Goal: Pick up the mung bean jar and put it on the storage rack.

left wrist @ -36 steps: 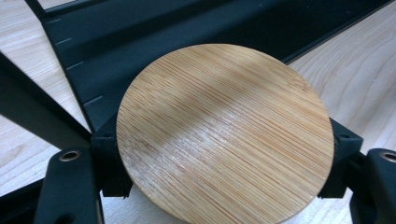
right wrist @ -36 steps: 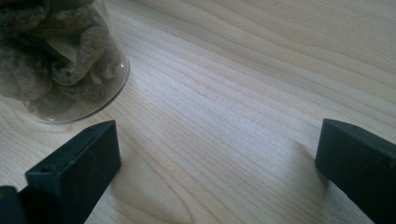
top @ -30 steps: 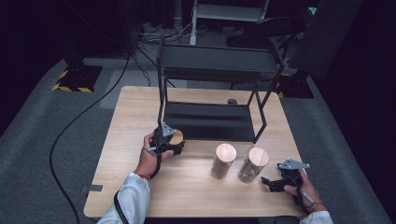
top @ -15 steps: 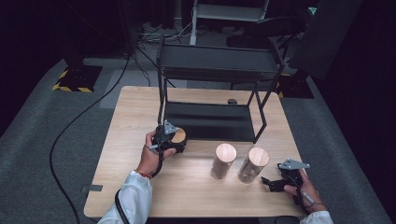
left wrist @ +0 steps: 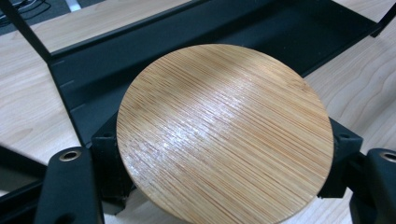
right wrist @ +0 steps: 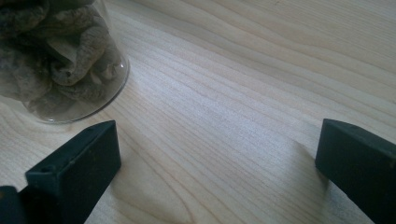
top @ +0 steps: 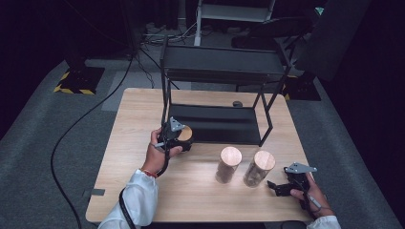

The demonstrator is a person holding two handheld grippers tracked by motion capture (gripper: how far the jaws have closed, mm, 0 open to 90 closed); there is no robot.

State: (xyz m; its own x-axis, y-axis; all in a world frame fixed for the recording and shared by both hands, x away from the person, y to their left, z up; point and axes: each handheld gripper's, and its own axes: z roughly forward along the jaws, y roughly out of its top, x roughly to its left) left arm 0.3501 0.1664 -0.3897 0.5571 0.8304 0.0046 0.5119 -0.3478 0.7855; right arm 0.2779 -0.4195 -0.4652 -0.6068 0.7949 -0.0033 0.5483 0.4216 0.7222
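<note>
A jar with a round bamboo lid (left wrist: 224,130) sits between the jaws of my left gripper (left wrist: 224,154), which is shut on it. In the high view the left gripper (top: 184,138) holds this jar (top: 186,133) off the table at the front left corner of the black rack's lower shelf (top: 219,125). Two more glass jars with bamboo lids (top: 230,163) (top: 259,167) stand on the table in front of the rack. My right gripper (top: 275,187) rests low at the front right, open, its jaws wide apart (right wrist: 215,154) and empty, with the nearer jar (right wrist: 60,60) of brown dried pieces just ahead to its left.
The black two-level rack has a top shelf (top: 224,64) and thin posts (top: 165,90). A small dark object (top: 237,103) lies behind it. The wooden table (top: 191,195) has bare room at the front left. A cable (top: 90,114) trails over the floor.
My left gripper has risen a little with the jar and shifted right, toward the rack's lower shelf. The right gripper has stayed put.
</note>
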